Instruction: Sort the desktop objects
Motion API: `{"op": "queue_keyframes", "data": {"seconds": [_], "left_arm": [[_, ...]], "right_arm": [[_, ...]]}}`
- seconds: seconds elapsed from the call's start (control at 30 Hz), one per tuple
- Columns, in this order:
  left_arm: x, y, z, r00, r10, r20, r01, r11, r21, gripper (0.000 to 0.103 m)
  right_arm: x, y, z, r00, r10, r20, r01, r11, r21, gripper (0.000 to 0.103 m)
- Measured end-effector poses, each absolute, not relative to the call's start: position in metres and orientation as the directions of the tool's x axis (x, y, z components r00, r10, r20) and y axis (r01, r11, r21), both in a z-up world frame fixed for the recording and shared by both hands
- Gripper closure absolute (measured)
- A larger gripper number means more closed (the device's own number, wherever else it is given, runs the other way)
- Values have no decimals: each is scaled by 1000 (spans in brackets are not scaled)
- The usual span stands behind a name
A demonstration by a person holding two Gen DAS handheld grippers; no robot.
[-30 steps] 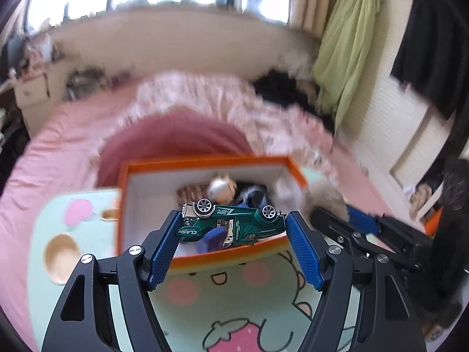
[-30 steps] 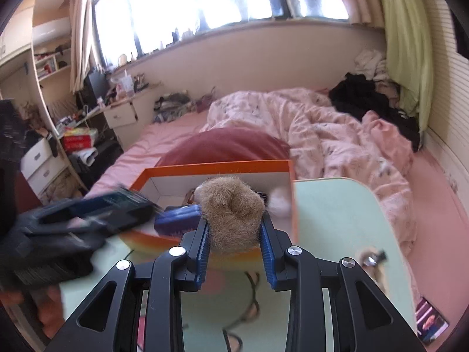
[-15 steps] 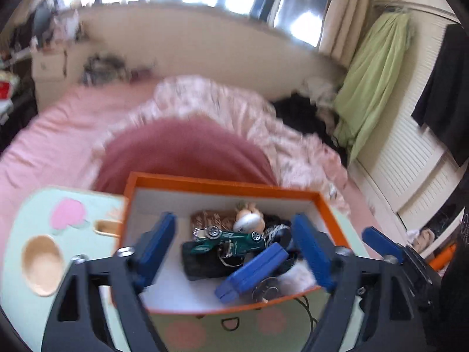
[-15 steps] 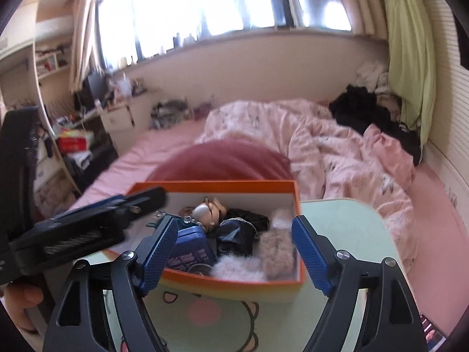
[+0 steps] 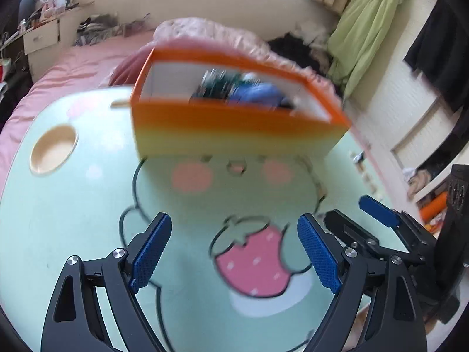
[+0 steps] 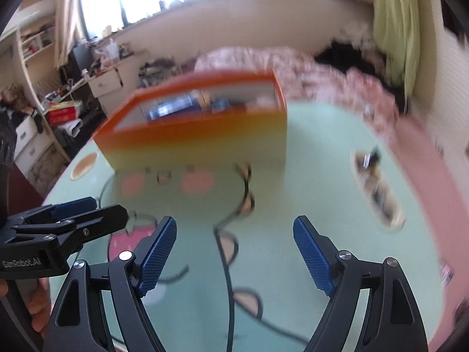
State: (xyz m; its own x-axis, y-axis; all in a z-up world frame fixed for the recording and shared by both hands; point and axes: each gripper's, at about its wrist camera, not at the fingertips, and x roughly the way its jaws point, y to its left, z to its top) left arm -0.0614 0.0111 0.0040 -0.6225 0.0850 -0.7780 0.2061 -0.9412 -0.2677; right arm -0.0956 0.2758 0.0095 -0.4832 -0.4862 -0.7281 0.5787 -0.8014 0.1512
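An orange box [image 5: 234,126] stands at the far side of the mint green table [image 5: 88,205]; it also shows in the right wrist view [image 6: 199,138]. Blurred toys lie inside it, among them a green toy car [image 5: 217,86] and a blue item [image 5: 258,94]. My left gripper [image 5: 234,249] is open and empty, low over the table in front of the box. My right gripper [image 6: 234,252] is open and empty, also well short of the box. Each gripper shows in the other's view, the right one [image 5: 378,214] and the left one [image 6: 73,217].
A round tan recess [image 5: 54,149] sits in the table at the left. A small blurred object [image 6: 375,182] lies on the table to the right of the box. A pink bed [image 5: 73,58] with bedding lies behind the table.
Both grippers let go of their loads, the green car and the brown fluffy ball, into the box. Both have since pulled back and down, open, away from the box.
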Motion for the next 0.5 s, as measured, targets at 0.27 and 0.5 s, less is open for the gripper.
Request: {"op": "queue_keyframes", "data": {"seconds": [0.27,0.5], "left_arm": [[-42,27,-16,-610,-145,-779,265,-964,-28,0],[-39,24,-16,-604,-146,-783,271,-962,-30,0]], "right_arm": [[-76,283,-7,-579,-407,-706,558,-829,20,0],[-62,281,-13,-585,-456,-671,620,-785,-7,0]]}}
